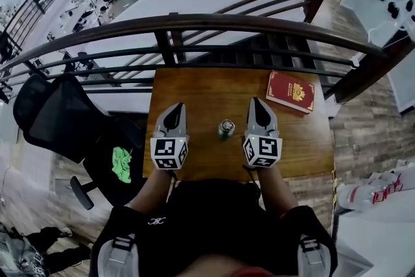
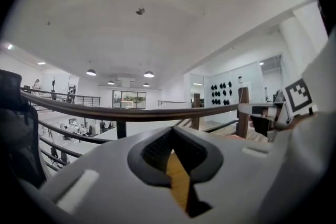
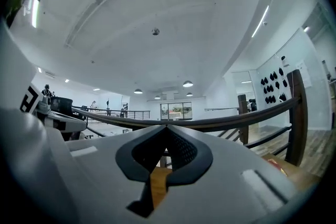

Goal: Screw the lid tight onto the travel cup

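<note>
The travel cup (image 1: pixel 226 128), small and silvery, stands upright near the middle of the wooden table (image 1: pixel 207 91). From above I cannot tell its lid apart from its body. My left gripper (image 1: pixel 176 108) rests on the table to the cup's left, shut with nothing between its fingers. My right gripper (image 1: pixel 256 103) sits at about the same distance on the cup's right, also shut and empty. Neither touches the cup. In the left gripper view the left gripper (image 2: pixel 170 132) points over the table at the railing, as does the right gripper (image 3: pixel 165 129) in its view. The cup appears in neither gripper view.
A red book (image 1: pixel 290 91) lies at the table's far right corner. A dark curved railing (image 1: pixel 194 24) runs just behind the table's far edge. A black office chair (image 1: pixel 65 120) with a green cloth (image 1: pixel 121 163) on it stands to the left of the table.
</note>
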Motion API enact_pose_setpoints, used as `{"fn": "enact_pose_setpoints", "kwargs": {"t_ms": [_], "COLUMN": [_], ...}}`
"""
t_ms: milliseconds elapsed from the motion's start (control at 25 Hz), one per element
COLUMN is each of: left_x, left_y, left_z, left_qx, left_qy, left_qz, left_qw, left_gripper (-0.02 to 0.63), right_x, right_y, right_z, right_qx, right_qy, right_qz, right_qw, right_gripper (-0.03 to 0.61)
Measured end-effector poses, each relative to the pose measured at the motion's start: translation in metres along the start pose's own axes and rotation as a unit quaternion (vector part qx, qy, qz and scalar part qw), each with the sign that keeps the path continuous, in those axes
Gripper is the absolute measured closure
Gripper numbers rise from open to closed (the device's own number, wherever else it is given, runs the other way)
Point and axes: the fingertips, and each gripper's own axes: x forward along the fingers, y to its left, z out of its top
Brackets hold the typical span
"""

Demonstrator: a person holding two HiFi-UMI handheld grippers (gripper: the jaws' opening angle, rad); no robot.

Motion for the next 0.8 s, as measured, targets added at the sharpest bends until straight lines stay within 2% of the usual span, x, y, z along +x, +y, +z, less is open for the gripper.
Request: {"fn": "enact_pose_setpoints", "kwargs": {"t_ms": [160, 400, 800], "left_x": [-0.003, -0.007, 0.005], "left_y": [0.003, 0.0, 0.003], "left_z": [0.009, 0.019, 0.022], "left_qx": [-0.007, 0.006, -0.014], "left_qy": [-0.008, -0.019, -0.018], "left_qz": [0.01, 0.015, 0.015], "left_qw": [0.9999, 0.9997, 0.9996], "left_gripper": [0.56, 0.56, 0.56], "right_x": [0.001, 0.002, 0.008], "right_y": [0.009, 0.015, 0.014], "right_z": [0.004, 0.009, 0.011], "right_qx": [0.0, -0.015, -0.028], "right_qy": [-0.003, -0.009, -0.013], "right_qz": [0.013, 0.016, 0.018], "right_qw": [1.0, 1.0, 0.999], "right_gripper": [0.575, 0.575, 0.575]}}
